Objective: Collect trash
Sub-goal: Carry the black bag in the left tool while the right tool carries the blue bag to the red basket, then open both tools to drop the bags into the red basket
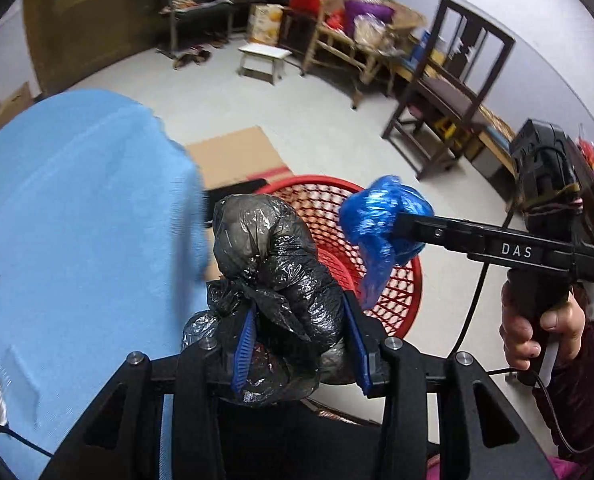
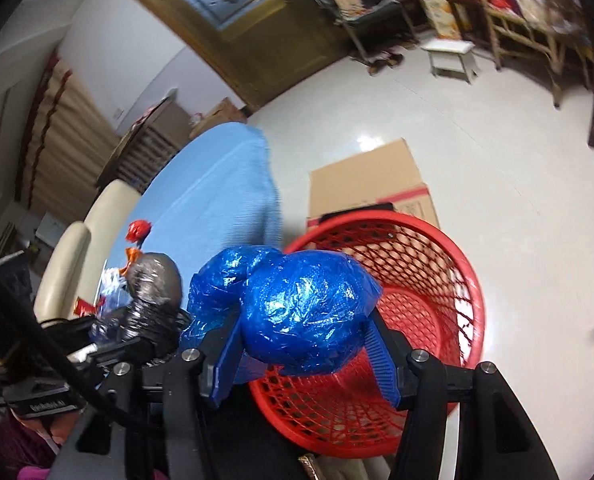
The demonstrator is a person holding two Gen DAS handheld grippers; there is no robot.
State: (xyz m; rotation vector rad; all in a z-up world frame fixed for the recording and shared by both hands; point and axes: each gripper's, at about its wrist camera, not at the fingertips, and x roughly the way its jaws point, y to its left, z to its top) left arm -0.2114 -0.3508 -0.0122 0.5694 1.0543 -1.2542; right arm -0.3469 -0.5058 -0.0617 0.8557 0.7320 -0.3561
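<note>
Two knotted trash bundles hang over the red basket (image 2: 437, 280): the left hand-held gripper (image 1: 297, 344) pinches a black bag (image 1: 273, 280), the right hand-held gripper (image 2: 309, 344) a blue bag (image 2: 305, 304), apparently poised for dropping in.

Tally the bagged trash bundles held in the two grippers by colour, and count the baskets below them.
Crumpled black plastic trash bundle, in the left gripper: 1
Crumpled blue plastic trash bundle, in the right gripper: 1
Round red plastic mesh basket: 1
Total: 3
</note>
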